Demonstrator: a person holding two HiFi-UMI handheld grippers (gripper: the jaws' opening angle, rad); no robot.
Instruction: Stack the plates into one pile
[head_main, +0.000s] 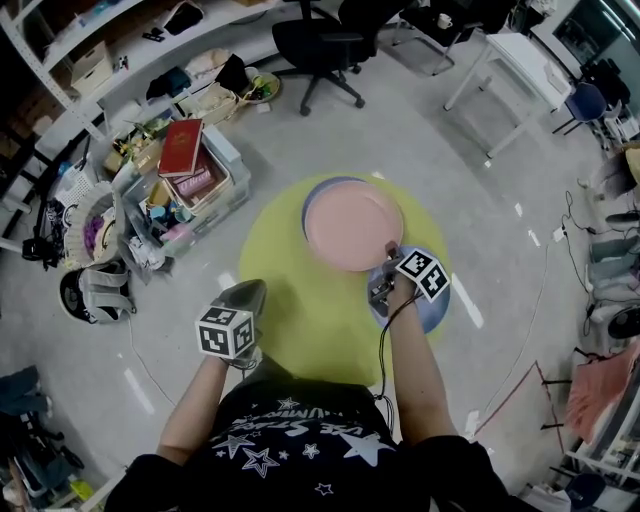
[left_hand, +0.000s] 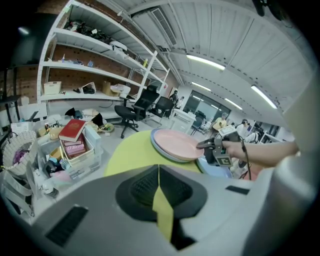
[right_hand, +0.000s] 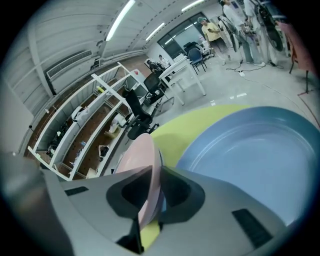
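A pink plate (head_main: 350, 225) lies on a lavender-blue plate (head_main: 314, 192) at the far side of the round yellow table (head_main: 290, 330). My right gripper (head_main: 388, 258) reaches in from the near right and is shut on the pink plate's near rim. In the right gripper view the rim (right_hand: 146, 155) stands edge-on between the jaws of that gripper (right_hand: 150, 172). A second blue plate (head_main: 436, 312) sits on the table under the right hand, and it fills the right gripper view (right_hand: 250, 160). My left gripper (head_main: 248, 296) hovers shut and empty at the table's front left edge (left_hand: 159, 172).
Bins of clutter with a red book (head_main: 182, 147) stand on the floor left of the table, beside a woven basket (head_main: 93, 225). A black office chair (head_main: 322, 42) and a white desk (head_main: 512, 58) are further back. Shelving runs along the left wall.
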